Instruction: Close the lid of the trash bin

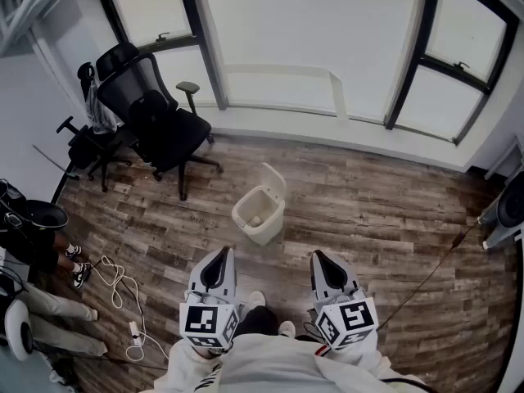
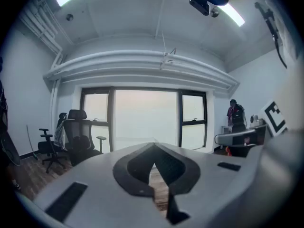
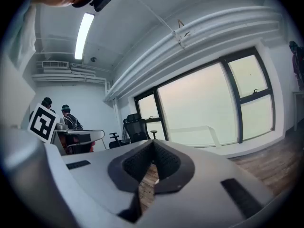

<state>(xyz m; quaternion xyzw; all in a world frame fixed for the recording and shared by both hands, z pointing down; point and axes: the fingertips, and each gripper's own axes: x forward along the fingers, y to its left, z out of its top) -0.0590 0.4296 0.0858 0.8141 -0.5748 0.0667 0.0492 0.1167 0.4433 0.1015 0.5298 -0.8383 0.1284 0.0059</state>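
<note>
A small beige trash bin (image 1: pixel 259 215) stands on the wooden floor ahead of me in the head view. Its lid (image 1: pixel 274 180) is swung up at the far side, and something pale lies inside. My left gripper (image 1: pixel 219 259) and right gripper (image 1: pixel 320 261) hang side by side below the bin, well short of it. Both are shut with nothing between the jaws. In the left gripper view the left gripper (image 2: pixel 153 152) points level at the windows, and in the right gripper view the right gripper (image 3: pixel 153 145) does the same. The bin shows in neither gripper view.
A black office chair (image 1: pixel 155 113) stands at the back left under the windows, a second chair (image 1: pixel 86 146) beside it. A white cable (image 1: pixel 123 289) lies on the floor at left. A person's legs (image 1: pixel 49 252) are at the far left. People stand by a desk (image 3: pixel 80 137).
</note>
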